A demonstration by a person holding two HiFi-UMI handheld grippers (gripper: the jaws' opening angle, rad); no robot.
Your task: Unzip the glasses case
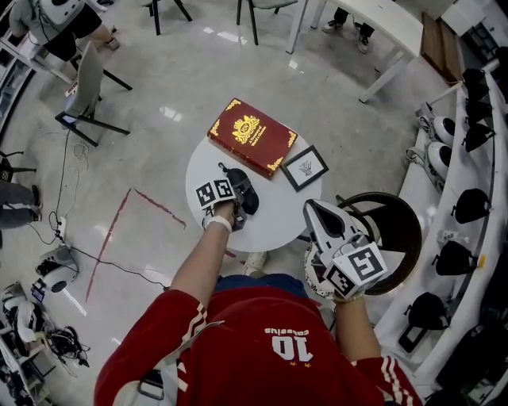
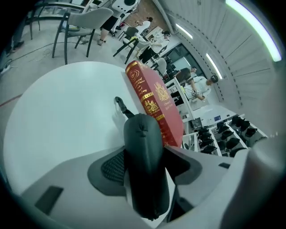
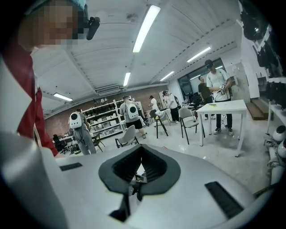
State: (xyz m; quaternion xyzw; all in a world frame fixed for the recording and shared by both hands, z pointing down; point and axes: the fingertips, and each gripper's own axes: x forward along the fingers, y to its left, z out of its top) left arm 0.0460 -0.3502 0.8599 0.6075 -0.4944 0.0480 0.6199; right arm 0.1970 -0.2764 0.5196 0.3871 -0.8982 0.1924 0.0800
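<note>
Round white worktop (image 1: 279, 216) on a glossy pale grey floor (image 1: 182, 79), seen from above. The glasses case (image 1: 248, 198), dark and oblong, lies left of the worktop's centre, with a short black cord (image 2: 119, 102) trailing from its far end. The left gripper (image 2: 146, 154) reaches over the near edge, its jaws pinching the case across its width so that a pad meets each long side. Beyond the case a red box with gold ornament (image 1: 252, 136) lies flat and overhangs the far rim. Just beside it to the right is a small black-framed picture (image 1: 305, 167).

The right gripper (image 1: 313, 210) is held off the worktop at its right edge, above a dark round stool (image 1: 401, 230). Its jaws are pressed together, tips meeting, with nothing between them.

A red tape line (image 1: 119, 230) and a thin cable (image 1: 131, 270) cross the floor at left. A grey chair (image 1: 86, 87) stands at upper left and a white table (image 1: 381, 24) at upper right. A white rack of black headgear (image 1: 468, 208) lines the right wall. The right gripper view shows ceiling strip lights (image 3: 145, 27), stocked shelves (image 3: 105, 118) and people standing about the room.
</note>
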